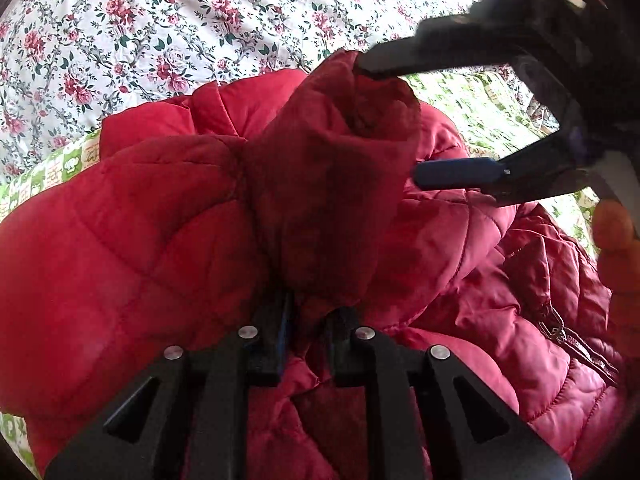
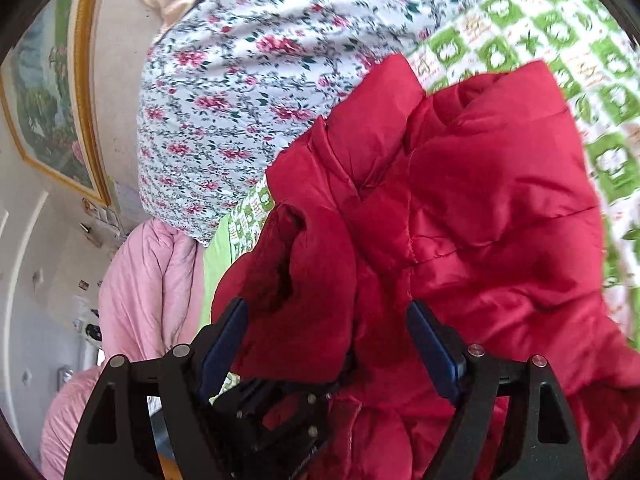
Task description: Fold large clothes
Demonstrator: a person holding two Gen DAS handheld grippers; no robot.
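A red quilted jacket (image 1: 140, 220) (image 2: 500, 200) lies bunched on the bed. One sleeve (image 1: 340, 140) rises from it, its dark cuff opening at the top. My left gripper (image 1: 312, 308) pinches the base of that sleeve, jaws nearly together with fabric between them. My right gripper (image 1: 390, 118) comes in from the upper right with its fingers spread on either side of the cuff. In the right wrist view the right gripper (image 2: 328, 305) is open wide, and the cuff (image 2: 312, 272) sits between its blue pads (image 2: 432, 352) without being squeezed. The left gripper's black body (image 2: 280, 412) shows below it.
Under the jacket is a green-and-white patterned cover (image 1: 480, 100) (image 2: 560, 40), and beyond it a floral sheet (image 1: 160, 20) (image 2: 240, 80). A pink quilt (image 2: 148, 280) hangs off the bed's side near a framed picture (image 2: 44, 92). The jacket's zipper (image 1: 560, 332) lies lower right, beside a hand (image 1: 616, 248).
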